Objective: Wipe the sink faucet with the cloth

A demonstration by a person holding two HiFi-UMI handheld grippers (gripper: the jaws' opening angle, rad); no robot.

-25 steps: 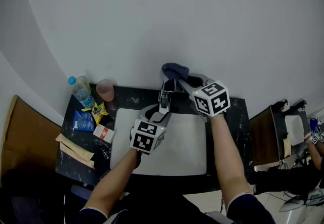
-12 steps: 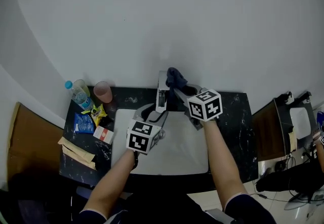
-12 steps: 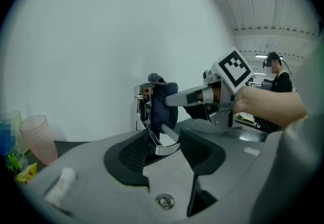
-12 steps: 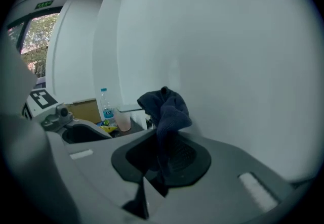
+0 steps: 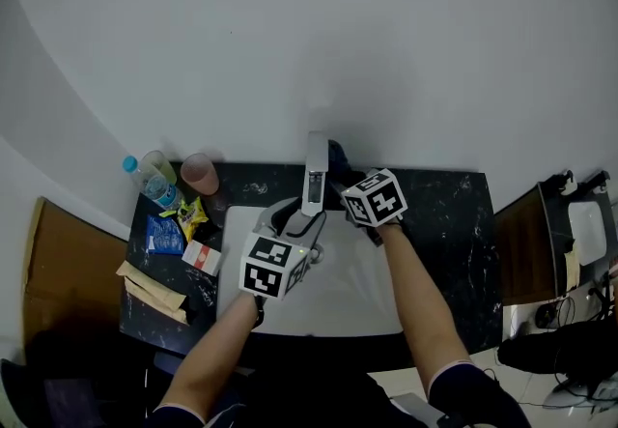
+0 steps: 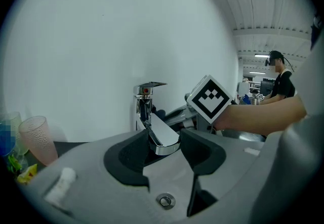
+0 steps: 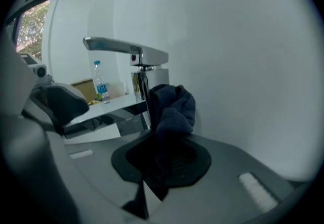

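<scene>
The chrome faucet (image 5: 315, 183) stands at the back of the white sink (image 5: 348, 296). My left gripper (image 5: 294, 216) reaches in from the front, and in the left gripper view its jaws (image 6: 164, 143) sit against both sides of the faucet spout (image 6: 163, 138). My right gripper (image 5: 340, 172) is shut on a dark blue cloth (image 5: 335, 154) at the faucet's right side. In the right gripper view the cloth (image 7: 172, 106) bunches up from the jaws (image 7: 162, 153) right beside the faucet body (image 7: 143, 84), under the lever (image 7: 119, 46). Whether the cloth touches the metal is unclear.
On the black counter (image 5: 449, 223), left of the sink, stand a water bottle (image 5: 153, 179), a pink cup (image 5: 201, 171) and several snack packets (image 5: 164, 233). Brown cardboard (image 5: 58, 262) lies at far left. The wall is close behind the faucet. A person (image 6: 281, 82) stands far off.
My right gripper has come down with the cloth, from above the faucet's top to beside its body. The left gripper has stayed at the spout.
</scene>
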